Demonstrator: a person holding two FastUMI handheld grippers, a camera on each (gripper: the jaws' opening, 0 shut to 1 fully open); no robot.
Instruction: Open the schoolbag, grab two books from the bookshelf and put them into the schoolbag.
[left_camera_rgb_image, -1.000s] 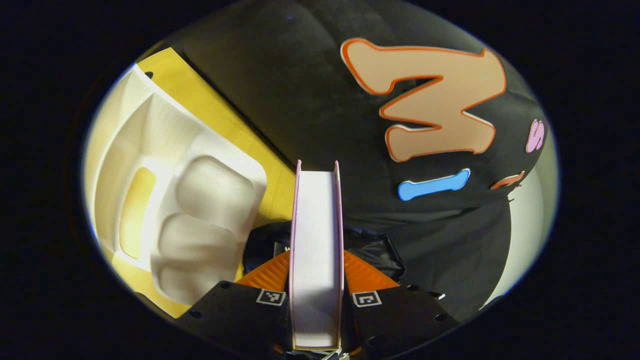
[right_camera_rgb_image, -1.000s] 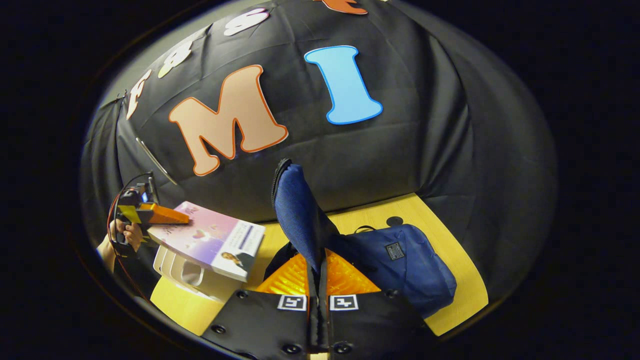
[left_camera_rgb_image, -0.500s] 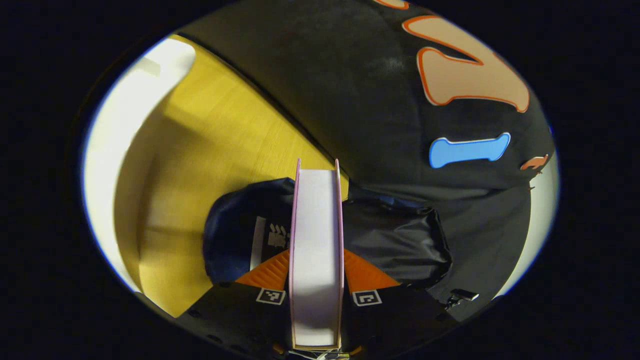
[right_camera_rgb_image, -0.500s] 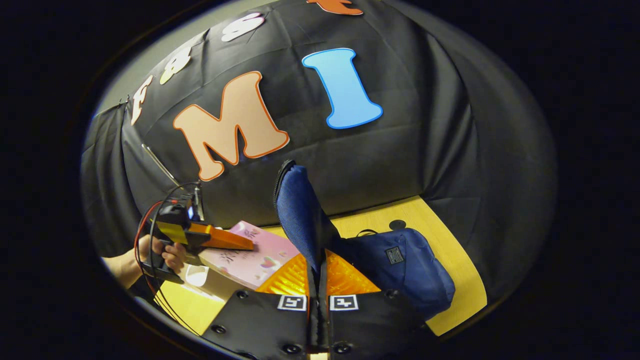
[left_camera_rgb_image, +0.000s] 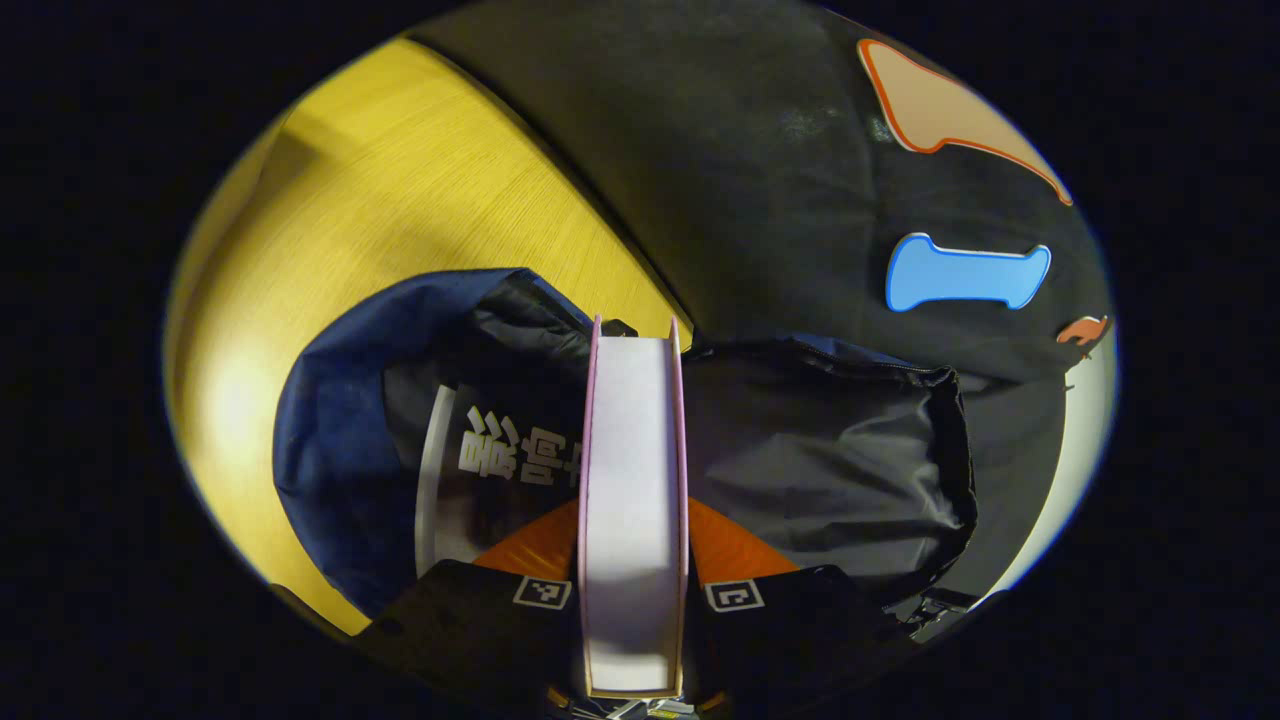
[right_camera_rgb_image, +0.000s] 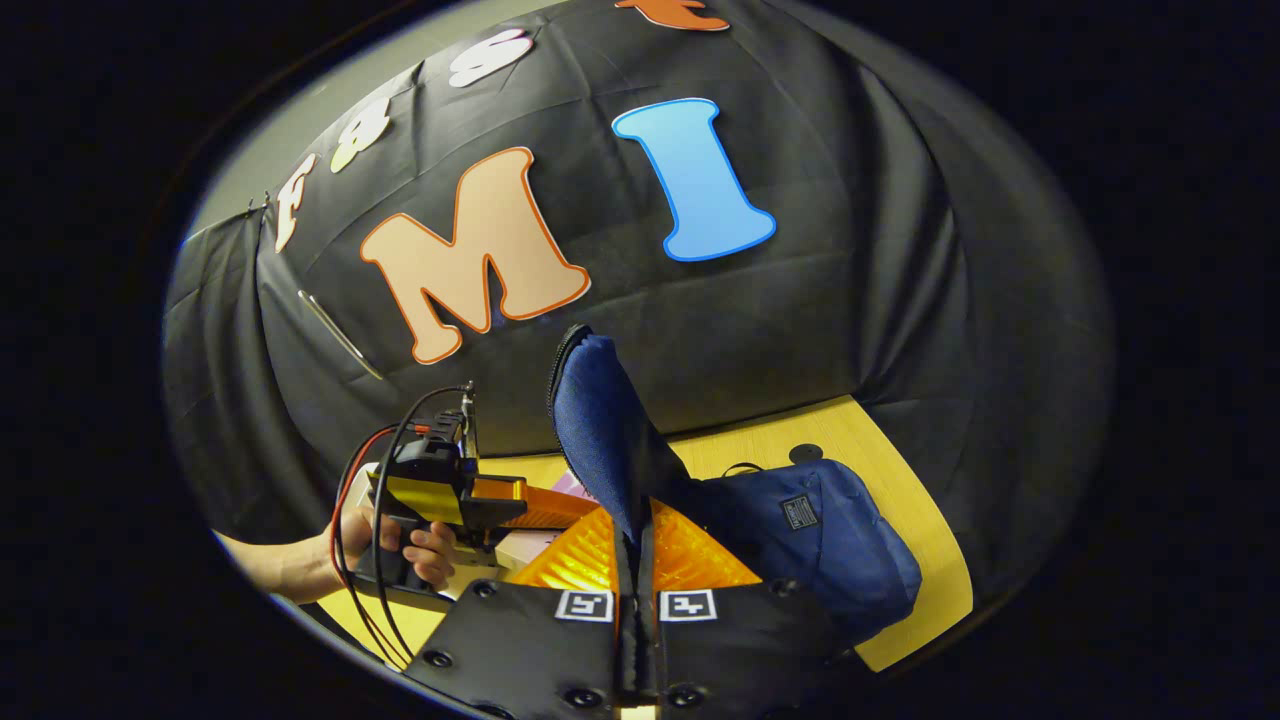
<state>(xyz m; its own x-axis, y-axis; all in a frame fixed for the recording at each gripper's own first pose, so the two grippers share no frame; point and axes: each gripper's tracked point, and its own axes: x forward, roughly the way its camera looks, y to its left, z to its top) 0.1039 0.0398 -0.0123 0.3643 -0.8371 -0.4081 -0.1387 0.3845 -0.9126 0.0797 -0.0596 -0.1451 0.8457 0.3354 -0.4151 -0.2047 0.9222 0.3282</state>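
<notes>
We pinch the flap (right_camera_rgb_image: 600, 420) up with the right gripper (right_camera_rgb_image: 637, 590) — schoolbag (left_camera_rgb_image: 330, 450) mouth agape; the left gripper (left_camera_rgb_image: 632, 590), clamped on the pink book (left_camera_rgb_image: 632, 480), aims it inside

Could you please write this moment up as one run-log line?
left gripper: shut on pink book, above open schoolbag | right gripper: shut on schoolbag flap, raised | dark book: inside schoolbag

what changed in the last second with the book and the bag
The left hand-held gripper carried the pink book away from the white bookshelf to the open schoolbag, where another book lies. The right hand-held gripper stayed clamped on the bag flap, holding it up.
</notes>
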